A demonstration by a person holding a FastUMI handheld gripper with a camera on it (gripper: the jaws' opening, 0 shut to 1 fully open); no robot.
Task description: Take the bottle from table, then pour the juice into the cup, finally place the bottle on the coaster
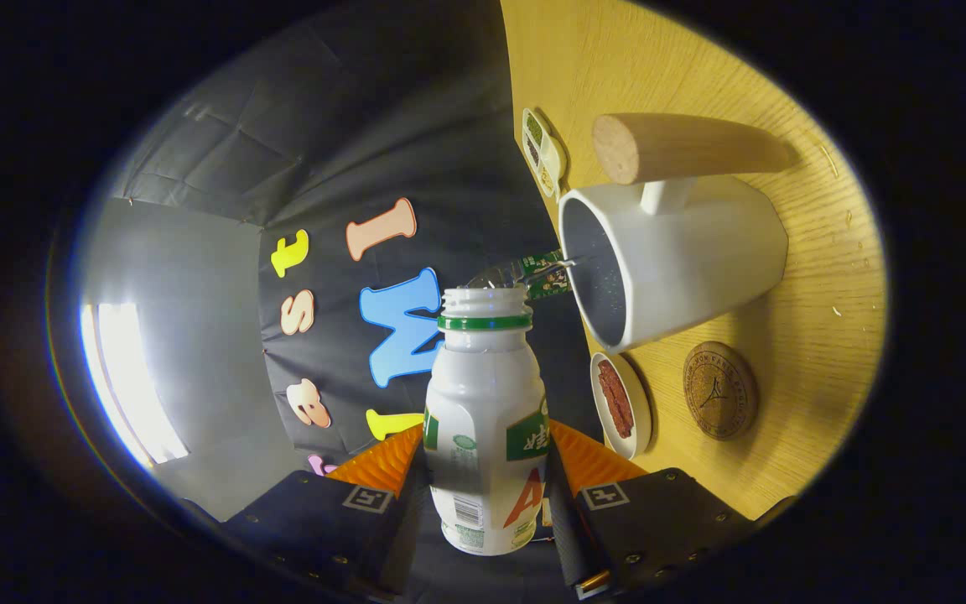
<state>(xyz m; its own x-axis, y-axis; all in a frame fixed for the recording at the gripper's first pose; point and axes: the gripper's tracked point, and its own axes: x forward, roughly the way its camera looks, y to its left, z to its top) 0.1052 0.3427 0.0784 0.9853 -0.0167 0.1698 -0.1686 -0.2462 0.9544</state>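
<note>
My gripper [483,470] is shut on a white plastic bottle [485,419] with a green neck ring and an open mouth, and the view is rolled sideways. The bottle mouth [485,298] sits just short of the rim of a white cup [672,256] with a wooden handle [684,147]. A thin stream of clear liquid [525,270] runs from the bottle mouth into the cup's dark inside. A round cork coaster [719,390] lies on the wooden table [818,277] beside the cup, beyond the fingers.
A small white dish with a reddish strip [620,405] lies on the table between the coaster and my fingers. A white tray with several small compartments [542,151] sits past the cup. The booth's cloth wall [349,168] stands behind the bottle.
</note>
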